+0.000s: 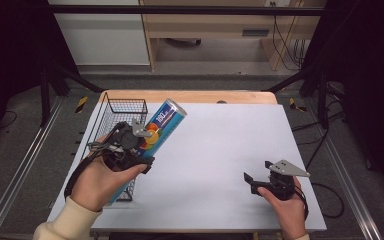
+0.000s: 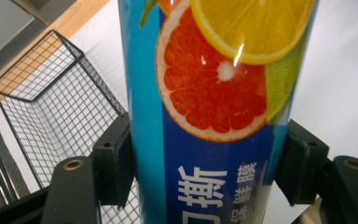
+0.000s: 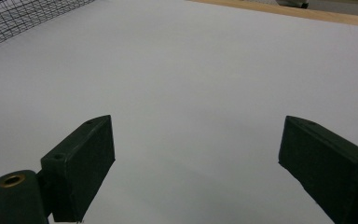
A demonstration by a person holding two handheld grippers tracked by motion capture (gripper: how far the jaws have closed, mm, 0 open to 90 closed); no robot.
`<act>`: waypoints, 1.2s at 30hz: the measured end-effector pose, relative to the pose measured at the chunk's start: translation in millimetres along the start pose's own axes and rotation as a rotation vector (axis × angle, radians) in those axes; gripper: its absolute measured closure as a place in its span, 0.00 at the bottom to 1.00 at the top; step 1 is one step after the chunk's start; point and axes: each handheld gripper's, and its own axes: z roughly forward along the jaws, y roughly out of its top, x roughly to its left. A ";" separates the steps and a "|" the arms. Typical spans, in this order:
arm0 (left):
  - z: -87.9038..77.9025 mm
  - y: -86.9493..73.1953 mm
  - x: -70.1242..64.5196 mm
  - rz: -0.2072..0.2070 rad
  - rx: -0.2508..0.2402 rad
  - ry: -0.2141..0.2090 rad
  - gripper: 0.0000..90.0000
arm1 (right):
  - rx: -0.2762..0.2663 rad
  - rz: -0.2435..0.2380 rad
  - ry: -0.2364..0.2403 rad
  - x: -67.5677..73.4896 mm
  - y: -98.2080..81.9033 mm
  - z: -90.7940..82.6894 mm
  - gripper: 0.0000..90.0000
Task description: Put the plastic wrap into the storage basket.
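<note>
One blue tube (image 1: 162, 125), one wire basket (image 1: 111, 116), two hand-held grippers.

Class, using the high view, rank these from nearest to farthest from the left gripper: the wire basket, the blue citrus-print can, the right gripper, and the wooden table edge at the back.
1. Blue can: held in the left gripper, tilted up and away.
2. Wire basket: directly under and behind the gripper, on the table's left.
3. Wooden table edge: along the far side.
4. Right gripper: near right, open above the white surface.

Blue can (image 1: 161, 125) printed with citrus slices, clamped between the left gripper (image 1: 130, 145) jaws, tilted with its silver top far-right, above the wire basket (image 1: 111, 111) at table's left.
</note>
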 end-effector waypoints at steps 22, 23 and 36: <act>12.6 -49.2 35.1 -0.141 0.065 0.006 0.36 | 0.003 -0.004 -0.003 0.4 -0.6 1.1 0.12; 13.6 -50.7 35.9 -0.150 0.065 0.006 0.36 | 0.003 -0.003 -0.004 0.5 -0.6 1.2 0.12; 20.0 -56.3 40.7 -0.171 0.085 -0.007 0.36 | 0.004 -0.003 -0.001 0.5 -0.6 1.4 0.12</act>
